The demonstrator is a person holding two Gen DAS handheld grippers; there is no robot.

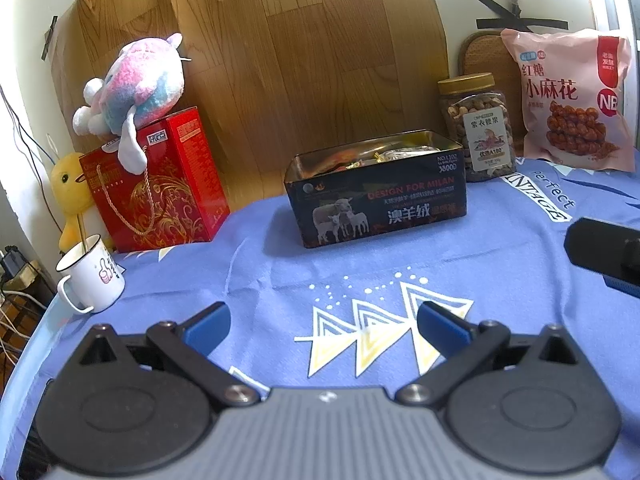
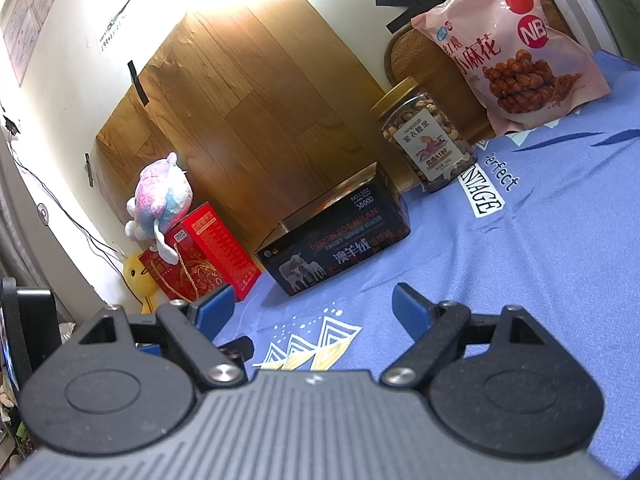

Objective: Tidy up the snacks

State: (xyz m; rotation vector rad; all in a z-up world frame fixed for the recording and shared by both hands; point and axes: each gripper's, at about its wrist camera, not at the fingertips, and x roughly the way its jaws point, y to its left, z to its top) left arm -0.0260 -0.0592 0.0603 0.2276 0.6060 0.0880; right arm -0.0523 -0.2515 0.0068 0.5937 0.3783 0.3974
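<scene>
A dark open tin box (image 1: 380,196) with wrapped snacks inside stands on the blue cloth; it also shows in the right wrist view (image 2: 340,236). A nut jar (image 1: 478,128) with a gold lid stands right of it, also in the right wrist view (image 2: 426,140). A pink snack bag (image 1: 576,100) leans at the far right, also in the right wrist view (image 2: 512,44). My left gripper (image 1: 324,324) is open and empty, low over the cloth in front of the box. My right gripper (image 2: 312,308) is open and empty, nearer the table's front.
A red gift box (image 1: 160,184) with a plush toy (image 1: 136,88) on it stands at the left. A white mug (image 1: 90,276) sits at the left table edge beside a yellow duck toy (image 1: 70,196). A wooden board (image 1: 280,60) backs the table.
</scene>
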